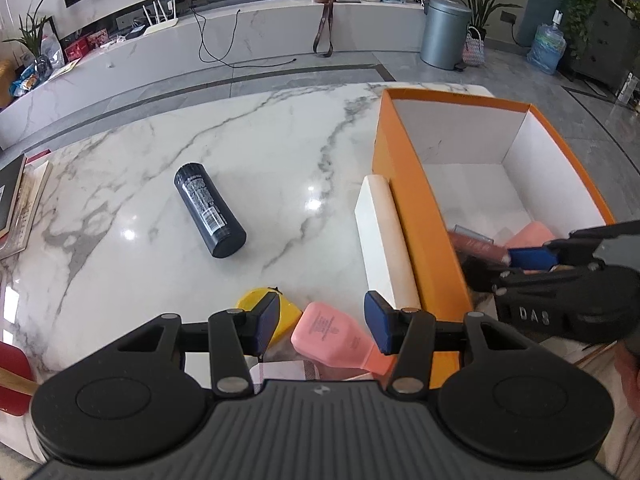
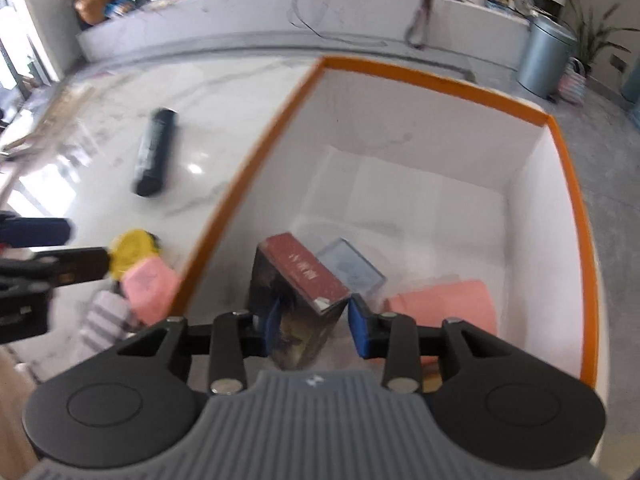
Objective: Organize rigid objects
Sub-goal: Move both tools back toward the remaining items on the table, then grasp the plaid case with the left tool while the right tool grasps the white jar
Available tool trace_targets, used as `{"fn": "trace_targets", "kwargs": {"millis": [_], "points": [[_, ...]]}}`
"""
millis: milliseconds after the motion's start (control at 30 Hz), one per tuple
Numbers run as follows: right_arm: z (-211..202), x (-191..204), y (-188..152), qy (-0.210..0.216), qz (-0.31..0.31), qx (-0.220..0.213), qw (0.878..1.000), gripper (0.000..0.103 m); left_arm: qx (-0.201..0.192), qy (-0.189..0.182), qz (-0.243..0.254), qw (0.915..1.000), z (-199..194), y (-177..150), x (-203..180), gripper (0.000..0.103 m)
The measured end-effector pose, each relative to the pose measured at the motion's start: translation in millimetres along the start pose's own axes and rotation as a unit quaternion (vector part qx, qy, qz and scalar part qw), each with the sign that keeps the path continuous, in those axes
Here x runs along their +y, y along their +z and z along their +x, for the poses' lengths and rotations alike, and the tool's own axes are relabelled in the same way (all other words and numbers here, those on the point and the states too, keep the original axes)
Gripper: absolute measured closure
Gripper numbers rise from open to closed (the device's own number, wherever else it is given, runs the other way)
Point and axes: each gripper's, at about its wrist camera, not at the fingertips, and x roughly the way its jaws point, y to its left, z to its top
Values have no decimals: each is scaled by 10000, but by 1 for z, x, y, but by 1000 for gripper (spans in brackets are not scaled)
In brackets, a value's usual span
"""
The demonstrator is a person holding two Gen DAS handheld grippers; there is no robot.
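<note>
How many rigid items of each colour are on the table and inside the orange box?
Pink: 2 (pink bottle, pink pack)
Black: 1 (black cylinder)
Yellow: 1 (yellow item)
Dark red: 1 (dark red box)
White: 1 (white box)
Clear: 1 (clear case)
Total: 7

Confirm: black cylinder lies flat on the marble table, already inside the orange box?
Not inside. The black cylinder lies flat on the marble table, but outside the orange box, well off to its left. The left wrist view shows it clearly.
</note>
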Motion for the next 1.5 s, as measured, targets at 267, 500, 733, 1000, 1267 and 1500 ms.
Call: {"fn": "trace_targets", "kwargs": {"millis": [267,500,733,1000,1267,1500], "points": [[-31,10,-6,-117,45,-580,9982,56,283,-48,-83,9996,8,-9,15,45],[-73,41,-23,691,377,-1109,9907,56,443,-35,-303,9986,8,-25,34,45],[-72,85,-48,1270,391,-811,9878,57,587,17,-748,9955,2,-47,53,45],[-49,101,-77,1190,439,-318,9914,57,607,151,-826,9946,-3,-67,61,45],[-19,86,-95,1001,863,102,9912,57,723,-104,-1087,9914,8,-74,70,45],[-5,86,-96,878,924,89,9918,53,1006,-288,-1787,9783,27,-75,84,45]]}}
